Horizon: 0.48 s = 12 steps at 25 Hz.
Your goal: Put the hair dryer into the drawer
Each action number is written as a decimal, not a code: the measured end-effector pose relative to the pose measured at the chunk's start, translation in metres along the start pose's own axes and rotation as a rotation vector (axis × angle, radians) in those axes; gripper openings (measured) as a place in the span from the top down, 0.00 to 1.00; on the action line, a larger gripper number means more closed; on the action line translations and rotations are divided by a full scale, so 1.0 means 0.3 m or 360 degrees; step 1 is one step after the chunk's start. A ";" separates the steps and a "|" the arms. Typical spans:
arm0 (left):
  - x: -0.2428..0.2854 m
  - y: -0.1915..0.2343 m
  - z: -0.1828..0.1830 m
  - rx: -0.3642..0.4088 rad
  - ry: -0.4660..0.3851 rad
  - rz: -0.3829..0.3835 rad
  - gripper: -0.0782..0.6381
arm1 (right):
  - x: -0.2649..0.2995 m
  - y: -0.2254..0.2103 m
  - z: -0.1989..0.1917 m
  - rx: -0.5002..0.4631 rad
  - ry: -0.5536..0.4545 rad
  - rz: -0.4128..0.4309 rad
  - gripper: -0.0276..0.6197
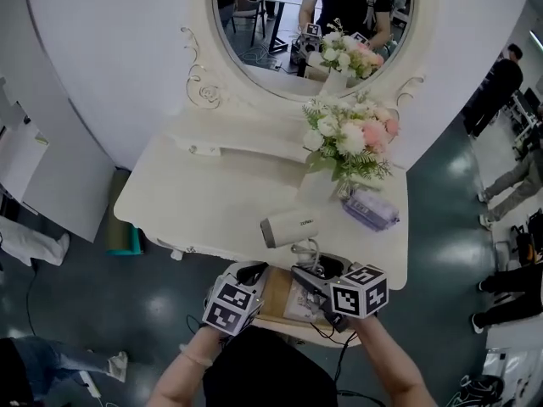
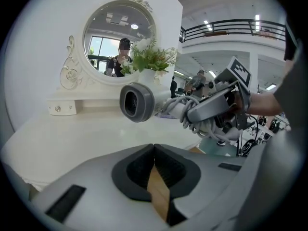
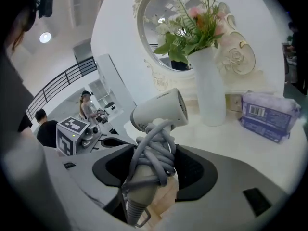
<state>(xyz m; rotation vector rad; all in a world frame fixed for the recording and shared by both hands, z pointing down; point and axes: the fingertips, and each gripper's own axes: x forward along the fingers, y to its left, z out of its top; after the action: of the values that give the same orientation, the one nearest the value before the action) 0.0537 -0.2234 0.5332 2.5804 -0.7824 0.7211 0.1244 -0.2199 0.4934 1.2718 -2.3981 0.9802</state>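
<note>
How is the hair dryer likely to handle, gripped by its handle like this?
The hair dryer looks rigid, so it should keep its shape. Its barrel sits above the right gripper, so it is probably top-heavy and may pivot in the jaws. The cord coiled round the handle looks springy; loops could slip loose.

The packet [image 1: 371,209] lies on the table [image 1: 204,202] right of the vase [image 3: 210,88], the hair dryer [image 1: 288,227] before the vase.

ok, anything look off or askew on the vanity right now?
Nothing spilled or toppled: vase upright, purple pack lying flat. Only oddity: the cord is wound round the hair dryer handle, so the right gripper clamps over coils.
</note>
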 end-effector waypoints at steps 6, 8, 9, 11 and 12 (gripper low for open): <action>-0.004 -0.069 -0.023 0.0017 -0.0002 -0.0014 0.87 | -0.119 -0.023 -0.069 -0.0064 0.0027 -0.0020 0.52; -0.001 -0.091 -0.041 0.0021 0.0009 -0.0019 0.87 | -0.145 -0.030 -0.102 -0.0041 0.0039 -0.0010 0.52; 0.002 -0.100 -0.050 0.0025 0.0014 -0.0020 0.87 | -0.158 -0.033 -0.117 -0.0037 0.0044 -0.0008 0.52; 0.012 -0.118 -0.066 0.0030 0.0017 -0.0017 0.87 | -0.184 -0.043 -0.150 -0.0059 0.0061 -0.0015 0.52; 0.016 -0.126 -0.074 0.0031 0.0013 -0.0013 0.87 | -0.196 -0.047 -0.166 -0.0076 0.0073 -0.0018 0.52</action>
<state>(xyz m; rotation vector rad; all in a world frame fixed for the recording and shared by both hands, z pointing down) 0.0714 -0.1855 0.5471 2.5947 -0.7656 0.7397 0.1661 -0.1549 0.5067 1.2318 -2.3627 0.9333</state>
